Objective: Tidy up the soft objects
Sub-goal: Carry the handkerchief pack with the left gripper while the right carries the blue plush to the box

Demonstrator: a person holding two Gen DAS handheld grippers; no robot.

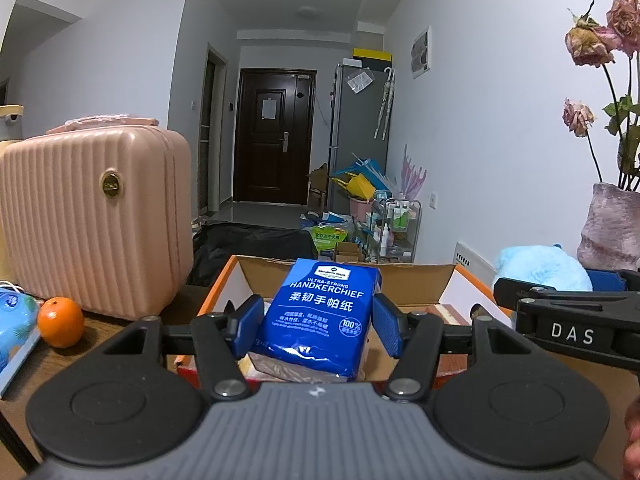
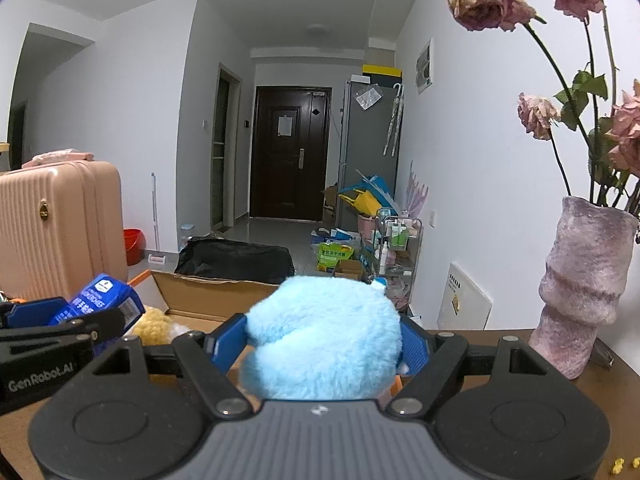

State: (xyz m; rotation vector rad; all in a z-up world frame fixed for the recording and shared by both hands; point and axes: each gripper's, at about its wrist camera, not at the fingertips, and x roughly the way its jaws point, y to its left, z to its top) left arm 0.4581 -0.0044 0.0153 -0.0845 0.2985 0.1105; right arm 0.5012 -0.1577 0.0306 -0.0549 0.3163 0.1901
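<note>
The left gripper [image 1: 318, 322] is clamping the blue handkerchief pack [image 1: 320, 320] above the cardboard box [image 1: 404, 284]; at its 3 o'clock, the right gripper [image 2: 322, 344] is squeezing the blue plush toy [image 2: 324, 340].

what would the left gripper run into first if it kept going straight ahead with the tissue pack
Probably the far wall of the cardboard box: the left gripper holds the handkerchief pack over the open box, pointing at that wall. Depth is unclear, so it might pass above.

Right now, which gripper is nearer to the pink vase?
Right. The right gripper, holding the blue plush toy, has the pink vase close on its right; the left gripper holds the handkerchief pack farther left, over the cardboard box.
</note>
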